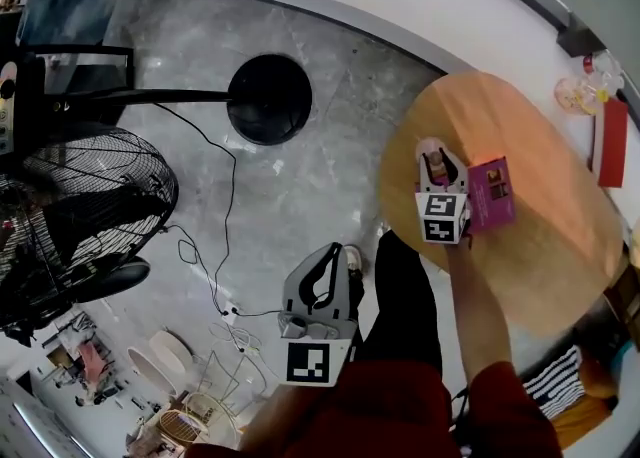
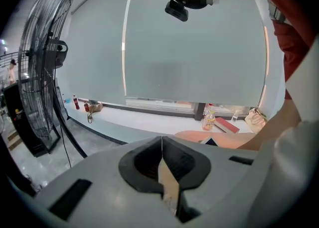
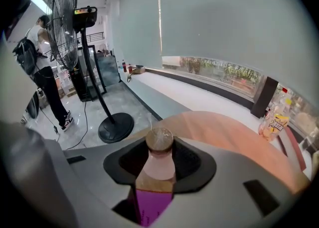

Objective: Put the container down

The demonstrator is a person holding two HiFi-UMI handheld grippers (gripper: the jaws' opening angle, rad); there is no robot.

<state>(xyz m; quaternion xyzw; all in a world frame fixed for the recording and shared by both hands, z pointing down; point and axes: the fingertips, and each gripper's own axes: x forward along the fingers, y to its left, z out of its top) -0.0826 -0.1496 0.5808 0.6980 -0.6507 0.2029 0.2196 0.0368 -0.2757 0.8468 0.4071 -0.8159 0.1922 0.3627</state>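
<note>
The container (image 3: 159, 142) is a small bottle with a brownish foil cap, a pale pink neck and a purple label. My right gripper (image 1: 440, 168) is shut on it near the neck, low over the near-left part of the round orange table (image 1: 540, 246). In the head view its cap (image 1: 431, 154) shows between the jaw tips. A purple panel (image 1: 490, 193) lies close against the gripper's right side; I cannot tell whether it belongs to the container. My left gripper (image 1: 322, 261) hangs over the grey floor beside the person's leg, shut with nothing in it.
A red book (image 1: 610, 141) and a small bottle (image 1: 580, 94) sit at the table's far right. A standing fan (image 1: 80, 206) and a black round base (image 1: 268, 98) stand on the floor to the left, with cables (image 1: 215, 276) trailing. A person (image 3: 42, 77) stands by the fan.
</note>
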